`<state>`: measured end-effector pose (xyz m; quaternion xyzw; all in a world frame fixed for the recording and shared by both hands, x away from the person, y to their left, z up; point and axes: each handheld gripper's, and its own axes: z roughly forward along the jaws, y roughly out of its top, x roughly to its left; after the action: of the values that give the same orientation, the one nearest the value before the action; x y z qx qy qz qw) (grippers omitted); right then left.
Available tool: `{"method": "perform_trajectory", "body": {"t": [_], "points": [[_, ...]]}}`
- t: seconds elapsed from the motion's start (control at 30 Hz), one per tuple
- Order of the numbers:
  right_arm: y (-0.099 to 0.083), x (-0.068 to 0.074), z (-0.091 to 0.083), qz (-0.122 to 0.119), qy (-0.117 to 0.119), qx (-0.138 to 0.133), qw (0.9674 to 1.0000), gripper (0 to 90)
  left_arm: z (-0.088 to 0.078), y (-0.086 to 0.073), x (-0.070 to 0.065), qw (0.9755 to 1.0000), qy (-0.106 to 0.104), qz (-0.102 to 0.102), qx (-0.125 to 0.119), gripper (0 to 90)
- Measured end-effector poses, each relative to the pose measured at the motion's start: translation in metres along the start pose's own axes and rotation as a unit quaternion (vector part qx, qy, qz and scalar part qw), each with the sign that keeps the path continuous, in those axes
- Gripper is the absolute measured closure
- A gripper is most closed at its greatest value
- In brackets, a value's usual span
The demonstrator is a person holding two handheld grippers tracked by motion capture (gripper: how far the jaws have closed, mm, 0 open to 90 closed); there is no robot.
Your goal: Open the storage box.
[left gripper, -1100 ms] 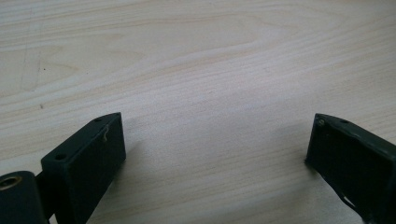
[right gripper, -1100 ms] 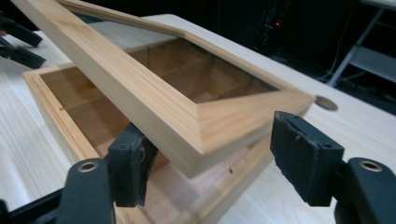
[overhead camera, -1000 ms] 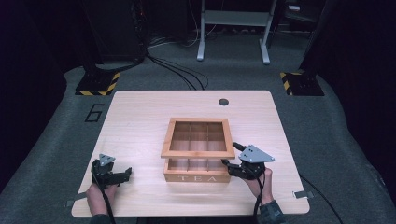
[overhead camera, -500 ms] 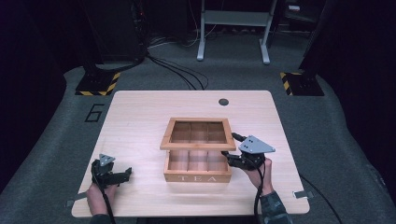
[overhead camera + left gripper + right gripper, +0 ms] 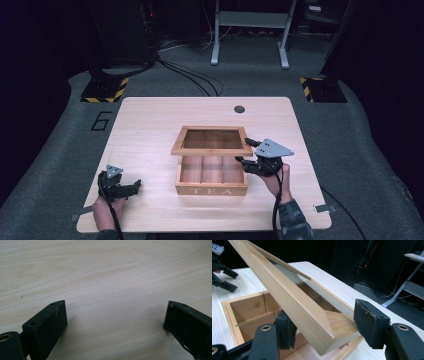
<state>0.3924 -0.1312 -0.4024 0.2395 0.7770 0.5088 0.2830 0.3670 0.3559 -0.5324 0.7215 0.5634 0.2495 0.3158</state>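
The lid (image 5: 212,140) of the tea box (image 5: 212,176) is higher now than it was a second ago. Back then it lay almost flat on the box. The right gripper (image 5: 246,152) has moved up and away from the person with it. The left gripper (image 5: 132,187) has stayed in the same spot.

The worktop (image 5: 150,120) is pale wood with a small dark round spot (image 5: 239,109) near its far edge. Around it is grey floor with black cables (image 5: 190,75), yellow and black striped blocks (image 5: 105,89) and a grey metal stand (image 5: 249,30). The room behind is dark.

The box sits in the middle of the worktop, a bit to the right, with TEA written on its front. In the right gripper view, the jaws of the right gripper (image 5: 324,325) sit on both sides of the lid's front corner (image 5: 322,325), and the lid tilts up over the open box (image 5: 249,312). I cannot tell if both jaws press on the wood. The jaws of the left gripper (image 5: 115,320) are wide apart with nothing between them, low over the bare worktop (image 5: 105,272), well apart from the box.
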Motion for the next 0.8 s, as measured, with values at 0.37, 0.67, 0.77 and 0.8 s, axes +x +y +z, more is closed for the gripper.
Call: {"method": "perform_trajectory", "body": {"t": [0.37, 0.67, 0.77, 0.8], "points": [[0.023, -0.028, 0.007, 0.03, 0.042, 0.001, 0.9986, 41.6, 0.0, 0.0, 0.0, 1.0, 0.0, 0.0, 0.0, 4.5], [0.036, -0.04, 0.012, 0.057, 0.057, 0.013, 0.9966, 42.7, 0.0, 0.0, 0.0, 1.0, 0.0, -0.001, 0.0, 4.5], [0.04, -0.046, 0.014, 0.06, 0.064, 0.014, 0.996, 43.5, 0.0, 0.0, 0.0, 1.0, -0.001, -0.001, 0.001, 4.5], [0.04, -0.046, 0.014, 0.06, 0.064, 0.014, 0.996, 43.5, 0.0, 0.0, 0.0, 1.0, -0.001, -0.001, 0.001, 4.5]]}}
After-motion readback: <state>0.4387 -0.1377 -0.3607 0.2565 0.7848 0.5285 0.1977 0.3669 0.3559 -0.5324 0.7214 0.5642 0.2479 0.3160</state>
